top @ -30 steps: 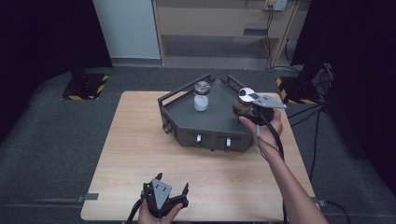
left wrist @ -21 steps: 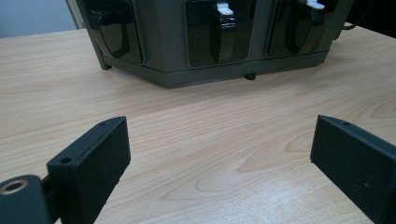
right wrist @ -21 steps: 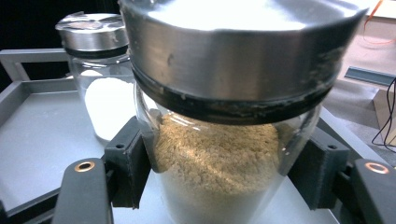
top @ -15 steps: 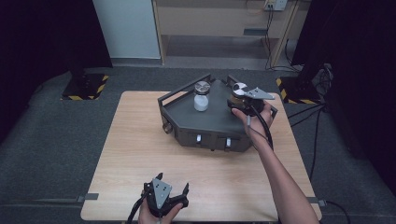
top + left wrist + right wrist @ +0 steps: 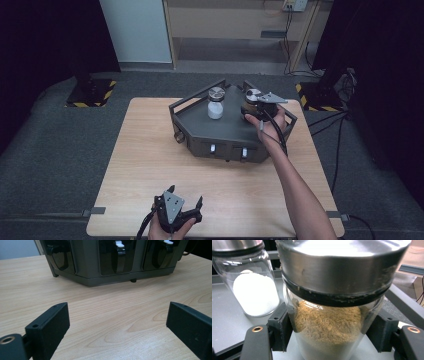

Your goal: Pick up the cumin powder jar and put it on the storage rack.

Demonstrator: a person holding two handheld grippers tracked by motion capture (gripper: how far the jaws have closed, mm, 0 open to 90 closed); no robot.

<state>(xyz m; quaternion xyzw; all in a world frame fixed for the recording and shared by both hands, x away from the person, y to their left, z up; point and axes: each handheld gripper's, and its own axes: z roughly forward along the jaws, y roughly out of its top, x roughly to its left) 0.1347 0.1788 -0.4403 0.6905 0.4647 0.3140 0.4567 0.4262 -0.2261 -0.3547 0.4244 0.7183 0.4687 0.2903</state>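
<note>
My right gripper [image 5: 329, 340] is clamped on the jar of brown powder [image 5: 329, 322], above the right side of the dark rack [image 5: 230, 135], beside the white-powder jar [image 5: 215, 102]. It is not set down yet. My left gripper [image 5: 175, 210] waits open near me.

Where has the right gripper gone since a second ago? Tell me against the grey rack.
Yes: the right gripper, shut on the brown-powder jar, moved leftward over the grey rack, toward the white-powder jar.

Tan powder jar [image 5: 329, 322] w/ silver lid; white powder jar [image 5: 254, 293]; dark grey rack [image 5: 225, 132]; light woodgrain bench [image 5: 150, 165]; black grippers.
</note>
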